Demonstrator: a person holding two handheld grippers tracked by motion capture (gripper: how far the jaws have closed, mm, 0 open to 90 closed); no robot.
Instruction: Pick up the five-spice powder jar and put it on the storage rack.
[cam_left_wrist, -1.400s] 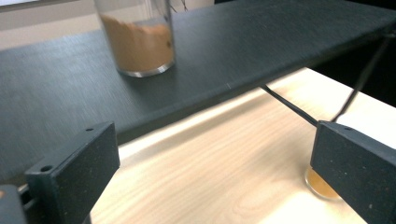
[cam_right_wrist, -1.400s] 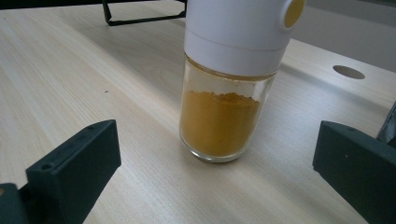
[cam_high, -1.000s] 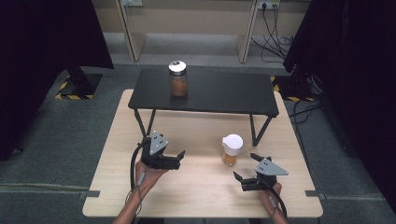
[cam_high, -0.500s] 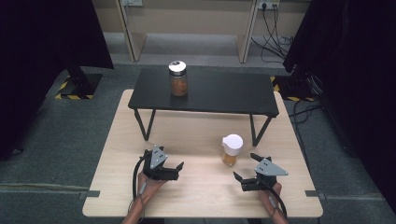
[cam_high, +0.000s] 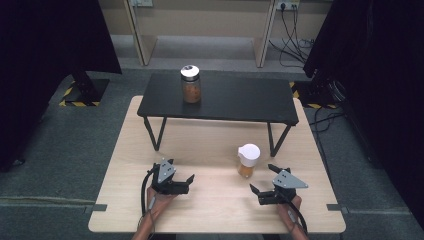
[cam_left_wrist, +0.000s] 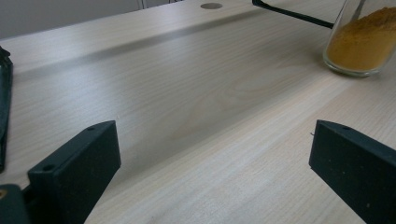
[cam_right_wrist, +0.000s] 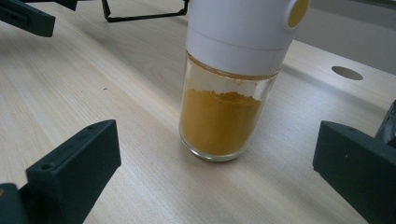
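Looking down from the high view, a light wooden table (cam_high: 125, 200) sits on grey carpet. Near its left front, a person's left hand (cam_high: 159, 200) holds the left gripper (cam_high: 184, 184) just above the tabletop, its two black jaws spread wide with nothing between them. In the left gripper view those jaws frame bare wood, and a glass jar of orange powder (cam_left_wrist: 362, 44) stands well ahead at the upper right.

Toward the back, a low black stand (cam_high: 220, 100) spans the table. On its left part stands a lidded glass jar (cam_high: 190, 84) with brownish contents.

Right of centre, in front of the stand, the white-capped jar of orange powder (cam_high: 247, 161) stands upright on the wood. Near its front right, the right hand (cam_high: 290, 206) holds the right gripper (cam_high: 263, 181), jaws also wide apart and empty. In the right gripper view the powder jar (cam_right_wrist: 229, 93) stands between and beyond the jaws, touching neither.
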